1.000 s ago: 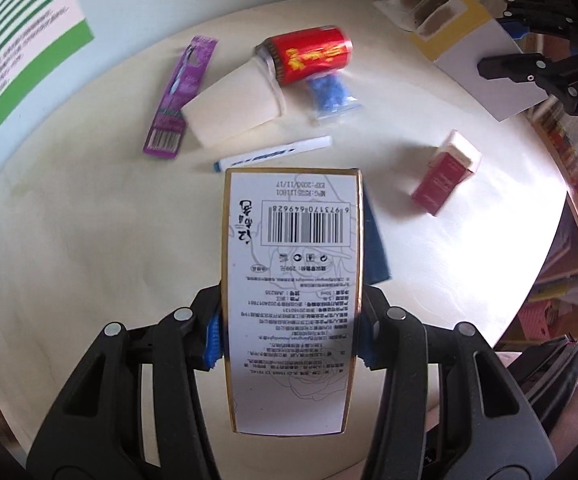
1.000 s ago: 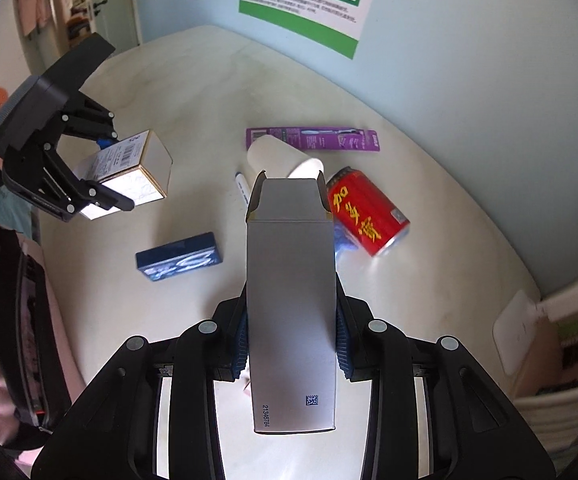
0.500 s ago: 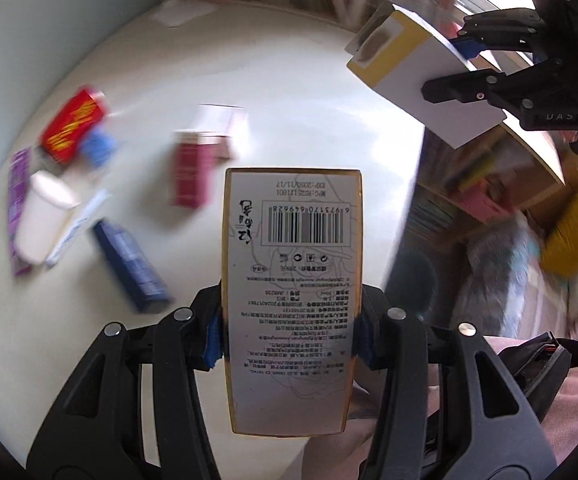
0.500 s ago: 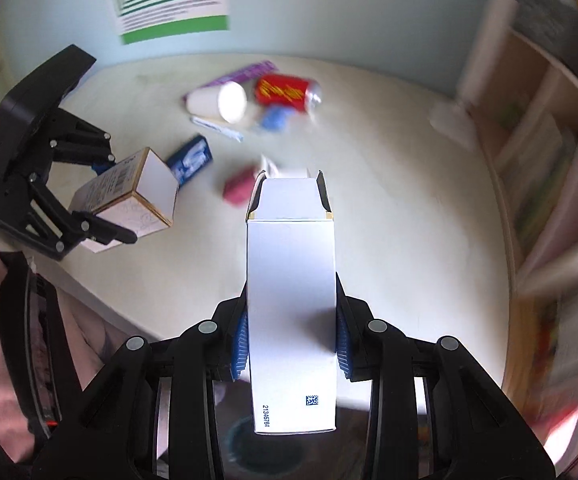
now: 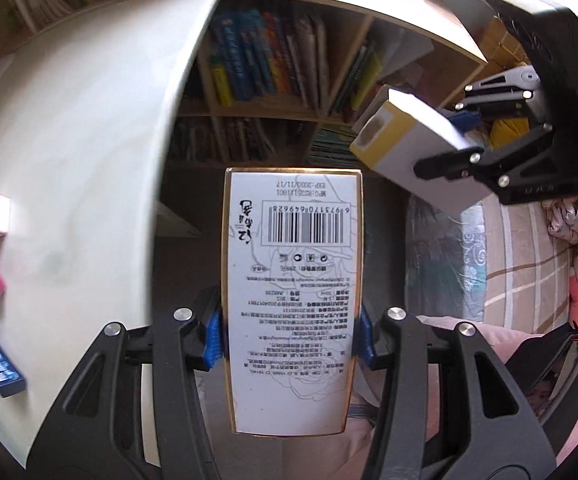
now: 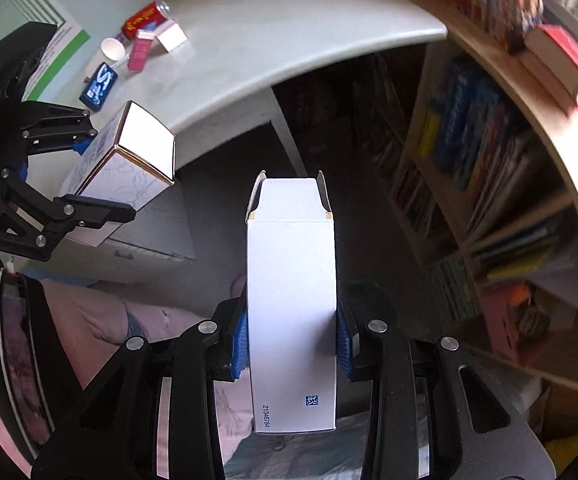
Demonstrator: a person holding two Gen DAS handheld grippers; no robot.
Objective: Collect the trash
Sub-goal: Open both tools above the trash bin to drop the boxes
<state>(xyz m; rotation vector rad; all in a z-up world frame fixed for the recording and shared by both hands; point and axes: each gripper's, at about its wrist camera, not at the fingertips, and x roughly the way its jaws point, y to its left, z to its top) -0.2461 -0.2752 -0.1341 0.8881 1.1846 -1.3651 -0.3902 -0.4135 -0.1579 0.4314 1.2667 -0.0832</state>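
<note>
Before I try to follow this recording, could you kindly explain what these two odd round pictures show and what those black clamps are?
There is no robot here: a person holds a hand-operated clamp in each hand, and a wide-angle camera on each looks forward along its two jaws.

The left wrist view shows the left gripper, its blue pads pressed on a gold-edged box with a barcode. The right gripper shows at the upper right.

The right wrist view shows the right gripper clamped on an open-topped white carton, with the left gripper at its left.

Both boxes are held out past the edge of the white table, near a bookshelf. On the table lie a red can, a paper cup, a pink box and a blue box.
</note>
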